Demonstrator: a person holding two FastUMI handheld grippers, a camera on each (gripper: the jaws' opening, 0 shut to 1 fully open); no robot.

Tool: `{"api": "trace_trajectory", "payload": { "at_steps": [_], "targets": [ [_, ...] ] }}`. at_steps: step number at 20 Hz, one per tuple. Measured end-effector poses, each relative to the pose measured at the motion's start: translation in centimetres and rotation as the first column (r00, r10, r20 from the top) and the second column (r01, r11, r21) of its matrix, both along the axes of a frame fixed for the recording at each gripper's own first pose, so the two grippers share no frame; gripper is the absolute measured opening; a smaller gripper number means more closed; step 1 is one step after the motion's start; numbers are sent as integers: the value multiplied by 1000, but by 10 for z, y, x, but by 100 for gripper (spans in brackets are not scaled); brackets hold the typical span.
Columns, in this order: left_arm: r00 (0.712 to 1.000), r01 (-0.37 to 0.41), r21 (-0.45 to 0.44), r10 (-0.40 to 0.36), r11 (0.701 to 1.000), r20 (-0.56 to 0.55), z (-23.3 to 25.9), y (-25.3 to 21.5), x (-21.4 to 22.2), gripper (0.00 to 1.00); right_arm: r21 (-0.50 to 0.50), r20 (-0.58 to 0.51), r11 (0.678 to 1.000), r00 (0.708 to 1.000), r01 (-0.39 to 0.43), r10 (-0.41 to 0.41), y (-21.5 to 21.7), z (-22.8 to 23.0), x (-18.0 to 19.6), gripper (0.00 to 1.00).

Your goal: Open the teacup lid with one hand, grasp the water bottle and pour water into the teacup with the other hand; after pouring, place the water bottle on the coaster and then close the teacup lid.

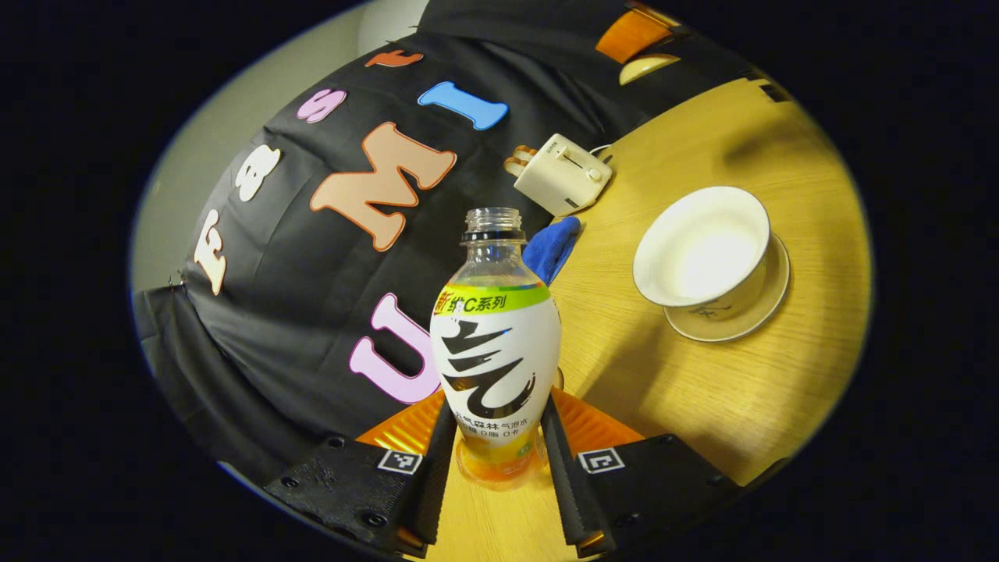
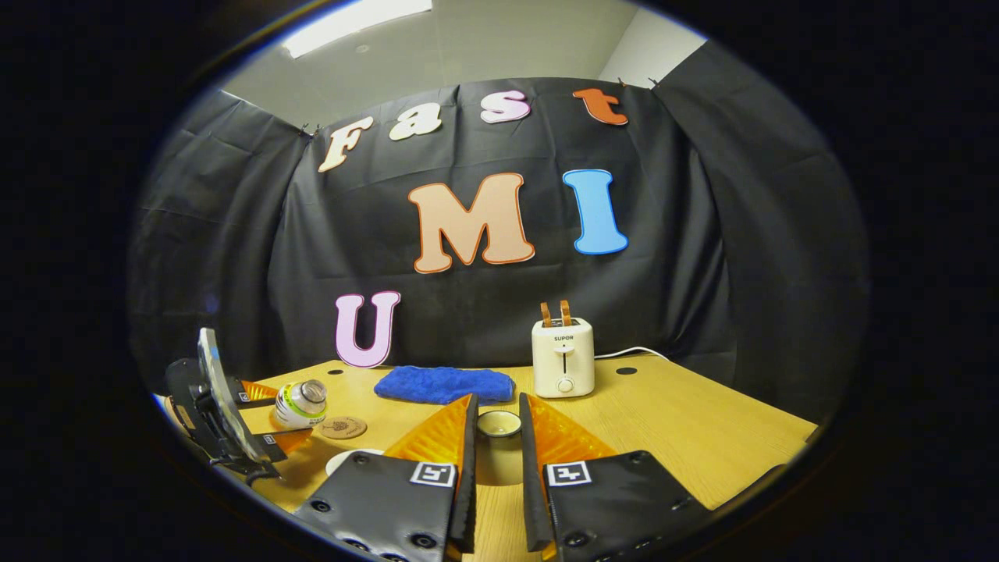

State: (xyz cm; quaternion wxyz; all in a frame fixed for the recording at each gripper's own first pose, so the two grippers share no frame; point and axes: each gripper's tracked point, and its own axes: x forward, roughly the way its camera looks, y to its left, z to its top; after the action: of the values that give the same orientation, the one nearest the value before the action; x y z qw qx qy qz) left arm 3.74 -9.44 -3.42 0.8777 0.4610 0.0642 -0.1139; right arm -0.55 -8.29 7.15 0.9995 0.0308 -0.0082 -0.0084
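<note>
Fingers [image 1: 468,449] of the left gripper [image 1: 495,460] pinch the water bottle [image 1: 495,343] low down, cap off, neck tipped toward the open teacup [image 1: 702,246] off to its right. Right gripper [image 2: 497,468] pinches the teacup lid [image 2: 499,423] (held aloft, I'd say). Coaster [image 2: 341,427] waits on the wooden bench [image 2: 687,429], toaster [image 2: 563,357] behind.

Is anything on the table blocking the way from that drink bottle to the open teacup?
Nothing visible does. In the left gripper view the left gripper is shut on the water bottle, uncapped and tilted. Only bare table lies between it and the teacup, whose lid is off. The toaster and blue cloth sit farther back, off that line.
</note>
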Motion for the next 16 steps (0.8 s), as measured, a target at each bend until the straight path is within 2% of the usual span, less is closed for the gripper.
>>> {"api": "trace_trajectory", "payload": {
  "at_steps": [4, 9, 13, 16],
  "targets": [
    [999, 35, 102, -38, 994, 22, -4, -9, -7, 57, -1, 6, 1000, 1000, -1, 1, 0, 1, -1, 27],
    [996, 60, 244, -74, 968, 50, -2, -8, -11, 57, -1, 6, 1000, 1000, 1, -1, -1, 3, -2, 27],
    [992, 67, 383, -104, 921, 78, 1, -7, -13, 57, -3, 9, 1000, 1000, 2, -2, -2, 4, -3, 27],
    [987, 76, 450, -130, 890, 91, 4, -8, -15, 58, -6, 12, 1000, 1000, 1, -1, -1, 5, -3, 27]
  ]
}}
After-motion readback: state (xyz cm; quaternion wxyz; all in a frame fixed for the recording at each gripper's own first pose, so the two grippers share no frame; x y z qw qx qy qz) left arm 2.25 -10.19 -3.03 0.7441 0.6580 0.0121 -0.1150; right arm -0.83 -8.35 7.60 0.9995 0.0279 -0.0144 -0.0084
